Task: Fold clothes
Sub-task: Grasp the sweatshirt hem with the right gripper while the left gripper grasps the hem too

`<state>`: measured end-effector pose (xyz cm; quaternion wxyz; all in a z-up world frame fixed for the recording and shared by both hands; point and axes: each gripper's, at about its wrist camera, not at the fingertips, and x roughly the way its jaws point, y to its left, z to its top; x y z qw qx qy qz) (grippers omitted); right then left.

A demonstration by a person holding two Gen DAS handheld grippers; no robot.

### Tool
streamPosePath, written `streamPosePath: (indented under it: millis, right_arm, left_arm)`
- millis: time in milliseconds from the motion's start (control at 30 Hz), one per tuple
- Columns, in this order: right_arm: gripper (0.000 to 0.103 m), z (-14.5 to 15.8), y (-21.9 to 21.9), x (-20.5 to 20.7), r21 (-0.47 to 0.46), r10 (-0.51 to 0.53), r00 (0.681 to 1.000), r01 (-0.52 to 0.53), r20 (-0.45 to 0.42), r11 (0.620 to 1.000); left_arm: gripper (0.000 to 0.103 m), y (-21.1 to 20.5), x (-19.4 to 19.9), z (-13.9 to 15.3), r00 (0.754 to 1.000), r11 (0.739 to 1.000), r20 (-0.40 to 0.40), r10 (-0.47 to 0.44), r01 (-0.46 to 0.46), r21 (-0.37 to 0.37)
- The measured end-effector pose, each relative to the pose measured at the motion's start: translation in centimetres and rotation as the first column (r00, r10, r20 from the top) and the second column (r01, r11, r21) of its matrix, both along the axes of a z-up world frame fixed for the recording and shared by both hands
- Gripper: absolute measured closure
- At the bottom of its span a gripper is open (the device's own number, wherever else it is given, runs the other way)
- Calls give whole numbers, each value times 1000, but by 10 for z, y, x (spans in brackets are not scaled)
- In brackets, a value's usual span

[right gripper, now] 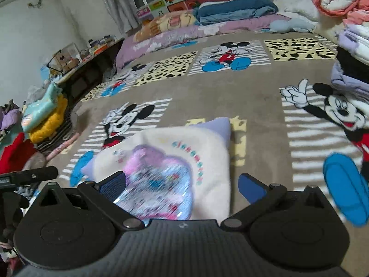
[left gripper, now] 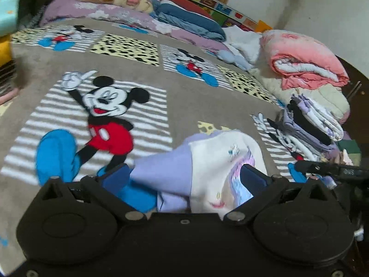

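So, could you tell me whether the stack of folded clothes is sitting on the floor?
No, the stack of folded clothes rests on the cartoon-mouse blanket covering the bed.

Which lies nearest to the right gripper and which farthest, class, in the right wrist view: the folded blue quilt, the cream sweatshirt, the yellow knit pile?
1. Cream sweatshirt: lying between the fingers of the right gripper.
2. Yellow knit pile: off to the left, at the bed's edge.
3. Folded blue quilt: far end of the bed, below the window.

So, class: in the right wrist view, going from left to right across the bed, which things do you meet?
Stack with a teal garment on a yellow one → white and lilac sweatshirt → pile of folded clothes at the right edge.
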<state>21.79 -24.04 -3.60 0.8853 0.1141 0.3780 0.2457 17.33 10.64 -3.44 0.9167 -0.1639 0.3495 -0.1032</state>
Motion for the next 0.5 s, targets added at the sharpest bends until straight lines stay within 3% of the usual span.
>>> streamPosePath:
  millis: [400,433,500]
  right_arm:
    - [10,-44,1,105,62,29,994,-23,-106,998]
    - [10,-49,2,111,73,30,992,-21,-122,997]
    - [11,-59,4,115,111,42,989,-26,-142,993]
  left_arm:
    - [5,14,55,-32,993,985,-72,-89,77,-151]
    - [10,12,56,-34,992,984,-78,-98,85,-155]
    - [31,7,56,-37,989,981,-88,-119,104,-161]
